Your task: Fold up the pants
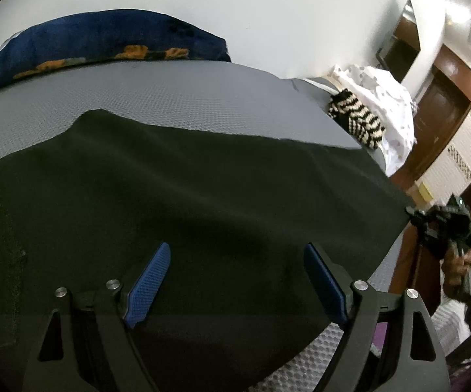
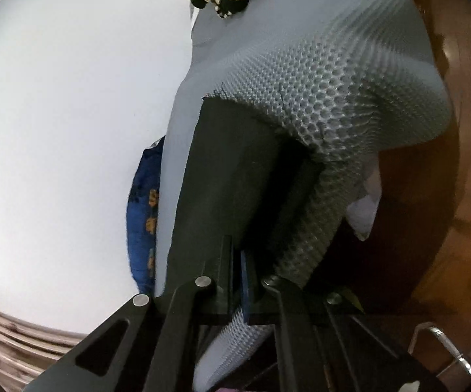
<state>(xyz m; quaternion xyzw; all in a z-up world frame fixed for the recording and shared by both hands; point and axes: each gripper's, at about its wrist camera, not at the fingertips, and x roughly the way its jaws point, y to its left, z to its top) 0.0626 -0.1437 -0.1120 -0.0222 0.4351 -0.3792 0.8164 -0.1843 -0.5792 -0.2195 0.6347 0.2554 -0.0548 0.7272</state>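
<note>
Where the left wrist view looks across the bed: one pair of black pants [image 1: 183, 196] spread flat over one grey mesh mattress cover [image 1: 170, 98]; one blue floral blanket [image 1: 98, 45] upper left; one striped knit garment [image 1: 356, 121] and one white cloth [image 1: 385, 104] at right. Left gripper [image 1: 235, 281]: jaws wide, empty, over the pants. Right gripper [image 1: 444, 225], one hand [image 1: 463, 277]: far right. Right wrist view alone: right gripper's jaws pinched on the pants' edge [image 2: 235, 176], lower centre.

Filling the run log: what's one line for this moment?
left gripper: open above black pants | right gripper: shut on pants edge | surface: grey mattress
</note>
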